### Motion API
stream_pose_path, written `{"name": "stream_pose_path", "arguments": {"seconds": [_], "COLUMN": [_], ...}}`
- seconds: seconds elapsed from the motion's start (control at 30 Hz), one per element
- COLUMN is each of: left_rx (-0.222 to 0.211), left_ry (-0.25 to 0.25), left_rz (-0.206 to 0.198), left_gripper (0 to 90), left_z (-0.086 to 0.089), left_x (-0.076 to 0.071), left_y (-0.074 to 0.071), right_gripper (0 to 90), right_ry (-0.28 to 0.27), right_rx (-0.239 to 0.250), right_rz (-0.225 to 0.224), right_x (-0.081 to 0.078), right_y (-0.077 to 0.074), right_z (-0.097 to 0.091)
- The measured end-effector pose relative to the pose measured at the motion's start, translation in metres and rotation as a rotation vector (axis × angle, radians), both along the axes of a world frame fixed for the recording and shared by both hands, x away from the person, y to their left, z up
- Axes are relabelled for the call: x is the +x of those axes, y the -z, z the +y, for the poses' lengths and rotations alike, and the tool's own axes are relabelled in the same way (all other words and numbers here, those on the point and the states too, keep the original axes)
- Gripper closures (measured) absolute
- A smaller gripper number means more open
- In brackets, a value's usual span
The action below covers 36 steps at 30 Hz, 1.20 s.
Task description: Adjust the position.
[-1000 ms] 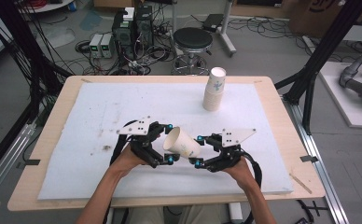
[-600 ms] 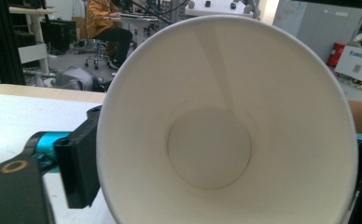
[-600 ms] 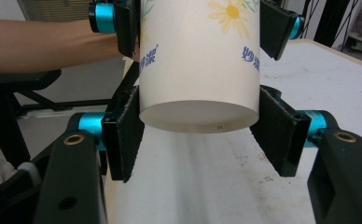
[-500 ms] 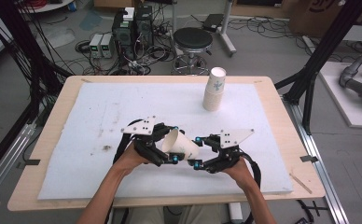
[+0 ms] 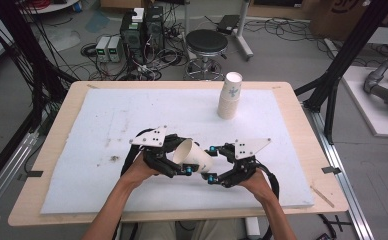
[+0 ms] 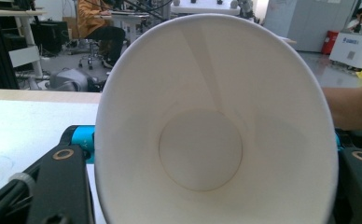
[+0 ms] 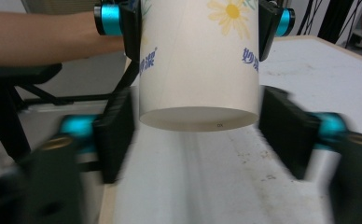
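So the handoff just happened. The left gripper (image 5: 182, 162) has just been closing, and its jaws are now clamped on the paper cup (image 5: 194, 156), which lies on its side above the white mat (image 5: 107, 120), near the front middle of the table, mouth facing the left hand. A second ago that gripper stood wide around the cup and the other one had it. In the left gripper view you look straight down into the cup (image 6: 207, 140).

Moving right: the right gripper (image 5: 213, 164) has just been opening, and in its own view the jaws are blurred and stand clear of the cup base (image 7: 198, 116), with the cup between them but not pinched. My guess is the left hand owns the cup now and the right can back off.

Further right at the back, the cup stack (image 5: 230, 96) stands upright, well apart.

Hard to tell: whether the cup rests on the mat or hangs just above it.
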<state>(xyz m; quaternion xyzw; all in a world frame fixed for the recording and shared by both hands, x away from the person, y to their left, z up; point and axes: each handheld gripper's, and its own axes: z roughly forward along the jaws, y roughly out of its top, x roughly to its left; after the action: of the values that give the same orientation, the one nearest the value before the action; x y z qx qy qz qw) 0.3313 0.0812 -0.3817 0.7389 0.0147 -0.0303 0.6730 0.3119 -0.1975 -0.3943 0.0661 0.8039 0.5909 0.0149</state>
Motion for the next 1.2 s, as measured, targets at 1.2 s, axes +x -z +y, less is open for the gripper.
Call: {"name": "stream_pose_path", "arguments": {"seconds": [1.2], "left_rx": [0.768], "left_ry": [-0.234], "left_rz": [-0.056], "left_gripper": [31.0], "left_z": [0.036], "left_x": [0.068], "left_y": [-0.030], "right_gripper": [15.0], "right_ry": [0.674], "right_rx": [-0.201], "right_rz": [0.070], "right_x": [-0.002], "right_y": [0.050], "right_z": [-0.066]}}
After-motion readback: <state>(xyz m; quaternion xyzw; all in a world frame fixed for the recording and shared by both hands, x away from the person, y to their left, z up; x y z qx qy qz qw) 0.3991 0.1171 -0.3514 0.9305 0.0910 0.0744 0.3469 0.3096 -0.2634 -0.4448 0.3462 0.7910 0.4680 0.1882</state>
